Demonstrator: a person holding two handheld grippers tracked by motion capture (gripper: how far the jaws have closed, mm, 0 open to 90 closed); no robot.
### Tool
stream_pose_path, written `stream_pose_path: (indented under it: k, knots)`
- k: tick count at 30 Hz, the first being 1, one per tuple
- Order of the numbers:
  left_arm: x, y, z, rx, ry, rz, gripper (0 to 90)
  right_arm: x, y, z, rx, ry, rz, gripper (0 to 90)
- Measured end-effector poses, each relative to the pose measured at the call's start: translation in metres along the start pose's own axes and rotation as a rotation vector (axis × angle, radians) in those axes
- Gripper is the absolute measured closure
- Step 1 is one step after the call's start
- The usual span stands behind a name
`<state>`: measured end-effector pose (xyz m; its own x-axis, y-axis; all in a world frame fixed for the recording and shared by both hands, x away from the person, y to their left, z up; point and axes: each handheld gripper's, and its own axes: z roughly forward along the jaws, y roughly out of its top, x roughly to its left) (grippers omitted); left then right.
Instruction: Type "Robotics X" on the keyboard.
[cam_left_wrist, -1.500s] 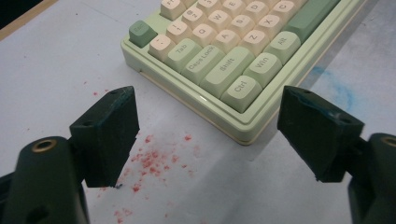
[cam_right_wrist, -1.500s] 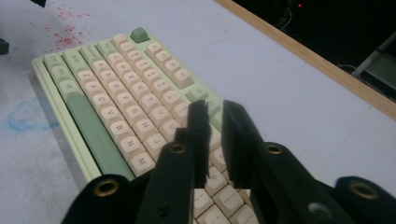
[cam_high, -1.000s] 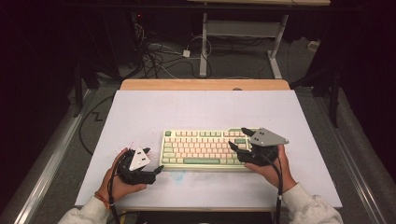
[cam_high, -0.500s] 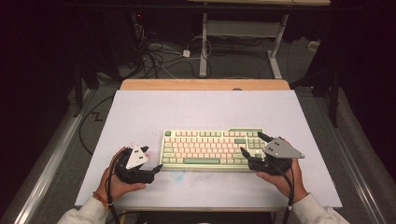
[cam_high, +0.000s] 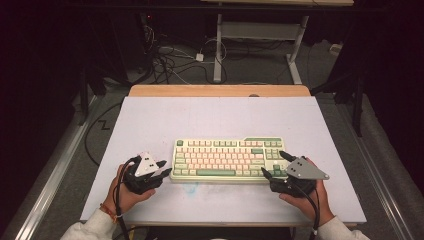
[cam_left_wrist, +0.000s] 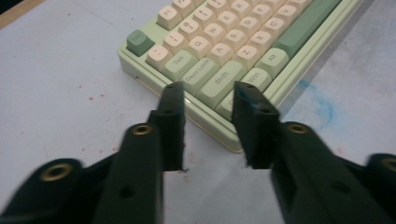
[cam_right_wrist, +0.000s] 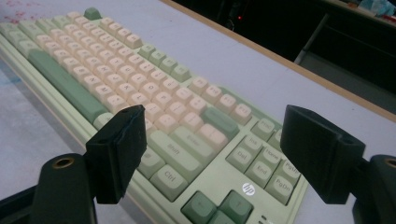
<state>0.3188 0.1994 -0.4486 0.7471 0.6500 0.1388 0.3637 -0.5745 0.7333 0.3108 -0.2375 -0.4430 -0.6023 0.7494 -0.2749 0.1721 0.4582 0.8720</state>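
Tongs flank a green-and-cream keyboard (cam_high: 227, 159) near the tabletop's (cam_high: 150, 120) near edge.
Left tongs (cam_left_wrist: 208, 126) and right tongs (cam_right_wrist: 224, 154), both apart and empty, seemingly poised to grip its ends.

room dark | floor (cam_high: 250, 70): grey, cables (cam_high: 165, 55) | white desk frame (cam_high: 260, 35) behind

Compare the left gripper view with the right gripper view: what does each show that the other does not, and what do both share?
Left gripper view alone: the Tab, Caps Lock and Shift keys and a blue smear on the table. Right gripper view alone: the arrow keys, a round logo and the table's wooden edge. Both: the pale green and cream keyboard and an open tool.
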Motion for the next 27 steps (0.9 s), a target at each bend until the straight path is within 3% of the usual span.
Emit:
stream_pose_path:
  k: [1,5,11,27]
  knots:
    - [0.000,0.002,0.000,0.004,0.001,0.000,79.5,0.002,-0.002,-0.001,0.008,0.004,-0.004,23.2]
    - [0.001,0.014,0.003,0.025,-0.023,0.023,87.7,0.004,-0.004,-0.001,0.023,0.010,-0.009,23.3]
    - [-0.003,0.035,0.012,0.036,-0.054,0.073,88.0,0.006,-0.005,0.000,0.032,0.018,-0.006,23.5]
    - [-0.027,0.088,0.065,0.083,-0.166,0.174,87.9,0.009,-0.007,0.005,0.055,0.037,-0.028,23.8]
